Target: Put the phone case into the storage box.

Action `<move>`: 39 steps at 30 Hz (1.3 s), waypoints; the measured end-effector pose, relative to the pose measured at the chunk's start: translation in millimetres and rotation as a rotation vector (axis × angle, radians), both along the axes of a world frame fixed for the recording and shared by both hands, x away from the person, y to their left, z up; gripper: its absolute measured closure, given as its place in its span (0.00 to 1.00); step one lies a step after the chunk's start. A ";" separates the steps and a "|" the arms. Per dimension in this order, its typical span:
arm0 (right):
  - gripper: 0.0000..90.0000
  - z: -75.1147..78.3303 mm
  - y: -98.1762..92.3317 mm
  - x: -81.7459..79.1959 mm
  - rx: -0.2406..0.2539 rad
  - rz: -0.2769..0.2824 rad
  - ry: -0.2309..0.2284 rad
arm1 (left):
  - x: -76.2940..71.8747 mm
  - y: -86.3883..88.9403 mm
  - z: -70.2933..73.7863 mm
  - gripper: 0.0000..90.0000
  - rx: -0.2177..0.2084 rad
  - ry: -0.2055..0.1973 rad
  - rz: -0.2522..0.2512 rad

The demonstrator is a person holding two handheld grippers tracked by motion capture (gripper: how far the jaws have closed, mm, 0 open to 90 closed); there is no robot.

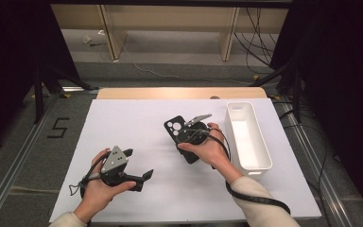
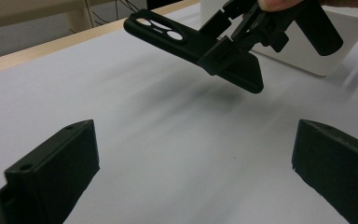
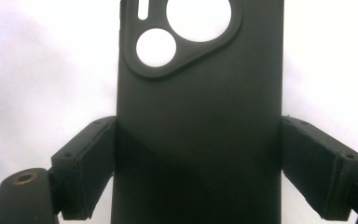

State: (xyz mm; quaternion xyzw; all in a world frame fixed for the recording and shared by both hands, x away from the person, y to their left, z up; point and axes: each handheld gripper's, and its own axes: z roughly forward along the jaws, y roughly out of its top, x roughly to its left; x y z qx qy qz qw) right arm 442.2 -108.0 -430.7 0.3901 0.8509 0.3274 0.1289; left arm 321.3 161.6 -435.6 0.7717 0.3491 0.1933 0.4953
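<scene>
— Right claw [image 1: 194, 134]: clamped across the black phone case [image 1: 177, 127] by its long edges, case held clear above the white surface [image 1: 132, 123], just left of the white bin [image 1: 260, 163].

— Left claw [image 1: 137, 165]?

— Spread wide, gripping nothing, low near the front edge.

— Advice?

— Probably binning next: keep grip square, level the case, lower inside the walls before releasing.

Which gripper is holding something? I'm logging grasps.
The right gripper: its jaws press both long edges of the black phone case, held off the white table. The left gripper is open, nothing between its jaws.
</scene>
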 end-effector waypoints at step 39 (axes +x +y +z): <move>0.18 7.7 -39.6 -68.4 0.231 0.101 -0.300 | 7.8 -1.6 8.2 0.04 -0.039 -0.006 0.023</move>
